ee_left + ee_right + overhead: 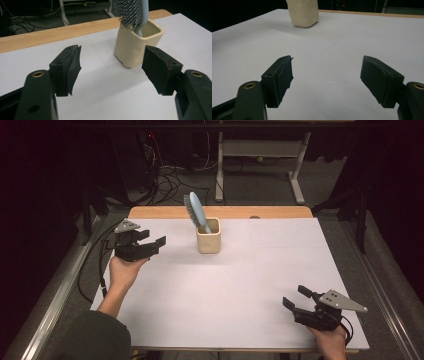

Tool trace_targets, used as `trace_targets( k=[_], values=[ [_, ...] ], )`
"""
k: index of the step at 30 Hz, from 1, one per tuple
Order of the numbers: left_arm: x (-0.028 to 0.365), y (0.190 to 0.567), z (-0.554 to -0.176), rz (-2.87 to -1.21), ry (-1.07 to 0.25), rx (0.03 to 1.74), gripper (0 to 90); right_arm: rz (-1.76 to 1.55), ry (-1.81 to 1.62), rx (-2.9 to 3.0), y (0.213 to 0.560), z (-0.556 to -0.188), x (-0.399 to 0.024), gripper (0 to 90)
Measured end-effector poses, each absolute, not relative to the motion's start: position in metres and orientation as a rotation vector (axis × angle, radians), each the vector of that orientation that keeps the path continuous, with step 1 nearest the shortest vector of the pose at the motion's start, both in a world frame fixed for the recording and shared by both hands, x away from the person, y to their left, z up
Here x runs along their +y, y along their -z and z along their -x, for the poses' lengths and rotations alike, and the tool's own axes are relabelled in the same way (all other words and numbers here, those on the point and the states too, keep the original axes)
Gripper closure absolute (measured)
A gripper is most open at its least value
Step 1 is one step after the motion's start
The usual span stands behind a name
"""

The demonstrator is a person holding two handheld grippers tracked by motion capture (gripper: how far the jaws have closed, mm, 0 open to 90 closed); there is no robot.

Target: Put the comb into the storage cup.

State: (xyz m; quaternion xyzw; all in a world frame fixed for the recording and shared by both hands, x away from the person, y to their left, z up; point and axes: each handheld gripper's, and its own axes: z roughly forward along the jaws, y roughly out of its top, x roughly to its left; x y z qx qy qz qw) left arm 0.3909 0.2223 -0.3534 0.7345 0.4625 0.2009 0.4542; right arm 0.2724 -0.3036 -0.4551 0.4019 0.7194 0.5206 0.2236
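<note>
Covering most of the wooden table (220, 212), a white sheet (235, 290) carries everything else. Toward its far middle stands a cream square cup (208, 236), with a light blue hairbrush (196, 210) standing handle-down inside it, bristles facing left and head leaning left above the rim. Left of the cup, well apart from it, the left gripper (156, 239) is held above the sheet, its jaws wide apart with nothing between them, aimed at the cup. Near the right front corner, the right gripper (296, 298) sits low, jaws likewise wide and empty.
</note>
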Motion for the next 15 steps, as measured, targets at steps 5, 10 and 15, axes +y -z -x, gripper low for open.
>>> trace_targets(
  k=[5, 10, 15],
  values=[
    [0.223, 0.354, -0.387, -1.814, -0.499, 1.134, 31.6, -1.107, -1.436, 1.982, 0.455, -0.272, -0.304, 26.3],
    [0.223, 0.355, -0.382, -1.823, -0.495, 1.136, 31.6, -1.104, -1.447, 1.977, 0.455, -0.272, -0.304, 26.3],
    [0.224, 0.357, -0.378, -1.824, -0.496, 1.129, 31.7, -1.101, -1.444, 1.979, 0.455, -0.272, -0.304, 26.3]
  ],
)
